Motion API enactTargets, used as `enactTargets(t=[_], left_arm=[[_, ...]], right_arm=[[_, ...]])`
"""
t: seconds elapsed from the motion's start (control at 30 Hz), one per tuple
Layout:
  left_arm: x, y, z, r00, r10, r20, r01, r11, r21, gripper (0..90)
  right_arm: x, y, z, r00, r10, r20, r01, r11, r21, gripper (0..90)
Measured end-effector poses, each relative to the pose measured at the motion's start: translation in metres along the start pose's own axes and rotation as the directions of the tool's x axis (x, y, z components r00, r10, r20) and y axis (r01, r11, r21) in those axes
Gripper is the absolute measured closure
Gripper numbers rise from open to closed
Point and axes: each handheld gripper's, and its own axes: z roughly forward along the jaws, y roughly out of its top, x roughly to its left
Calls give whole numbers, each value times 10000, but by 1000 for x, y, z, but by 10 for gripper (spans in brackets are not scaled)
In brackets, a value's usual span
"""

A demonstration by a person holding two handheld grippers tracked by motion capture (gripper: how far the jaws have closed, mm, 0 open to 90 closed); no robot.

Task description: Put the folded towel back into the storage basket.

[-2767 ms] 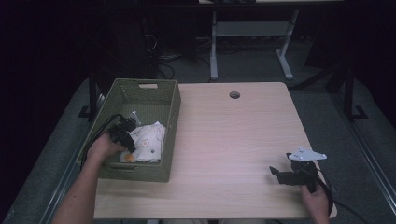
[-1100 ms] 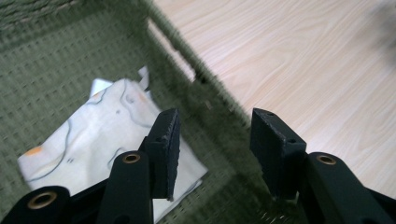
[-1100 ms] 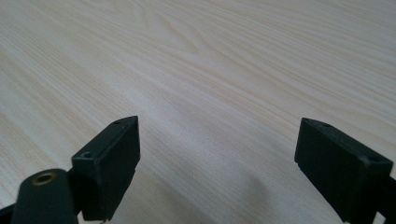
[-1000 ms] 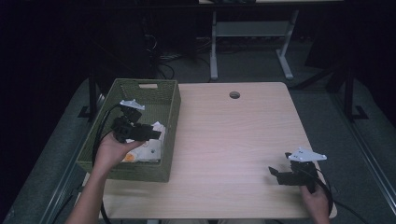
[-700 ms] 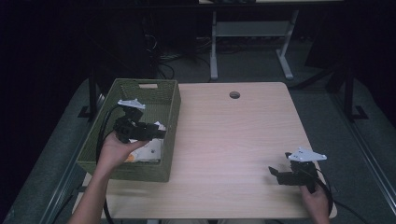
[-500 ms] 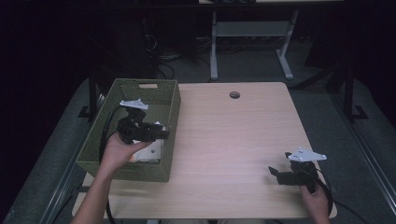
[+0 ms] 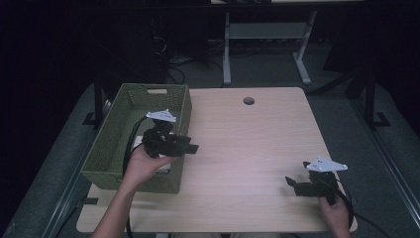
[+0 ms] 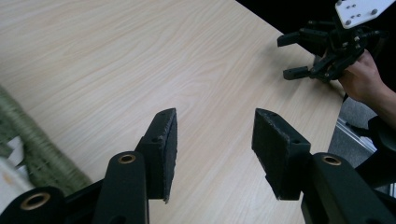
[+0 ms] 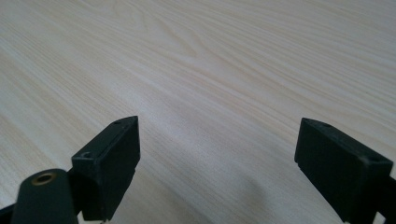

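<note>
A green woven basket (image 7: 130, 133) stands on the left part of the light wooden table (image 7: 247, 144). White packets (image 7: 165, 168) lie inside it, mostly hidden by the person's left hand. My left gripper (image 7: 191, 145) hovers over the basket's right rim, pointing right across the table. In the left gripper view it (image 8: 212, 122) is open with nothing between its jaws; the basket wall (image 8: 32, 156) is at the lower left. Near the table's front right corner my right gripper (image 7: 293, 183) rests low, and in the right gripper view it (image 9: 219, 128) is wide open over bare wood.
A round cable hole (image 7: 248, 100) sits near the table's far edge. A desk frame (image 7: 267, 44) stands on the dark floor beyond. The right hand and its gripper (image 8: 322, 51) appear far off in the left gripper view.
My left gripper rose out of the basket and moved right, over its right rim, holding nothing. The right gripper has stayed put.
</note>
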Motion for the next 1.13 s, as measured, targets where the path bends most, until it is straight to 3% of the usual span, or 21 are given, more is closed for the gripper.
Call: enactTargets(t=[0.63, 1.13], left_arm=[[-38, -4, 48, 9952, 540, 816, -543, 9985, 11, 496], [-79, -28, 103, 9908, 979, 937, -1001, 9948, 195, 444]], right_arm=[[-2, 0, -6, 10000, 43, 58, -42, 9999, -116, 139], [-4, -2, -11, 9999, 100, 106, -98, 9998, -165, 139]])
